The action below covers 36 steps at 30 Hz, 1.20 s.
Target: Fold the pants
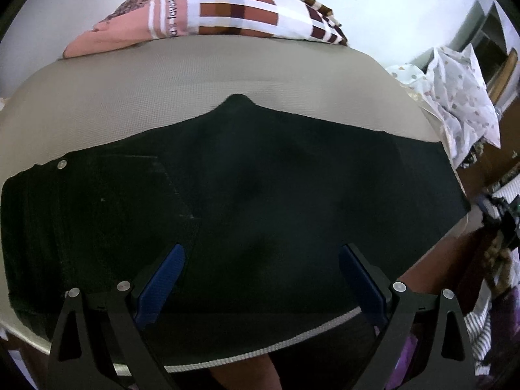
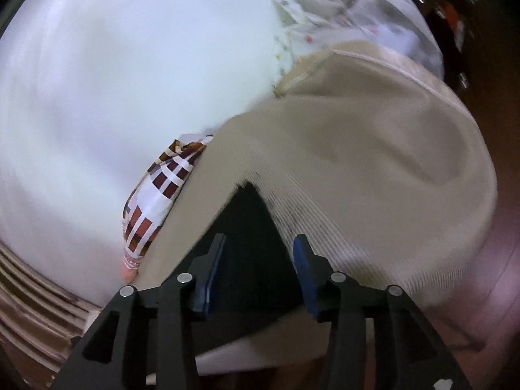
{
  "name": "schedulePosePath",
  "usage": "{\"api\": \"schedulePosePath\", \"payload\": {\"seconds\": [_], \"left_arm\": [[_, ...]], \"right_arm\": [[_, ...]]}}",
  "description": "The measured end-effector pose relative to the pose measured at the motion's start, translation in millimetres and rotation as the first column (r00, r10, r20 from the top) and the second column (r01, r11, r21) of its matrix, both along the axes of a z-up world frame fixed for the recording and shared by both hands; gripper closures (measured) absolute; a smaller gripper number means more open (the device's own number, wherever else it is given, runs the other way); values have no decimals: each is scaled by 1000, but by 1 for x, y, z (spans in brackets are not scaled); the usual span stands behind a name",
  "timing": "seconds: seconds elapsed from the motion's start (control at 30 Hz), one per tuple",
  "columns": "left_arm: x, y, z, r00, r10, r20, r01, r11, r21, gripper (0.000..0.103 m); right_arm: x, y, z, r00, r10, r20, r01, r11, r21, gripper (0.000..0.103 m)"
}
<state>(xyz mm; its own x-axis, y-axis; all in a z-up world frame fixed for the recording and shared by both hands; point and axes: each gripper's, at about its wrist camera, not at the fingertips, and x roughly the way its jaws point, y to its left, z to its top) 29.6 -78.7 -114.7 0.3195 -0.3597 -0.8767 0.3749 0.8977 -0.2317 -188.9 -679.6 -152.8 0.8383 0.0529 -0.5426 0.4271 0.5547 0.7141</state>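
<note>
Black pants (image 1: 253, 195) lie flat and folded lengthwise on a beige mattress (image 1: 162, 91), waistband with a metal button at the left. My left gripper (image 1: 261, 252) is open, hovering over the pants' near edge, holding nothing. In the right wrist view a corner of the black pants (image 2: 250, 227) lies on the beige mattress (image 2: 373, 162). My right gripper (image 2: 260, 243) is open, its blue pads on either side of that corner, above it. The view is blurred.
A checked pillow (image 1: 247, 9) and a pink cloth (image 1: 107, 37) lie at the mattress's far edge by a white wall. A white patterned cloth (image 1: 461, 97) hangs at the right. Dark wooden floor lies beyond the mattress edge (image 2: 507, 260).
</note>
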Motion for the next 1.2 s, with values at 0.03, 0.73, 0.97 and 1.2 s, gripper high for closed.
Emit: {"api": "schedulePosePath", "payload": {"seconds": [0.03,0.73,0.97,1.2], "left_arm": [[-2,-3,1,1000,-10,7,10,1000,9,7],[-18,-2,13,998,-28,53,28,1000,11,7],[-19,7,14,996,9,89,-10,1000,15,7],[-16,18,18,982,49,183,-75,988,137,7]], "right_arm": [[-2,0,-6,1000,-2,8,2,1000,18,61],[33,39,-38,996,58,71,-64,994,91,63],[42,45,-33,996,62,-66,-62,998,1,92],[47,50,-31,994,63,-87,-62,998,13,88]]}}
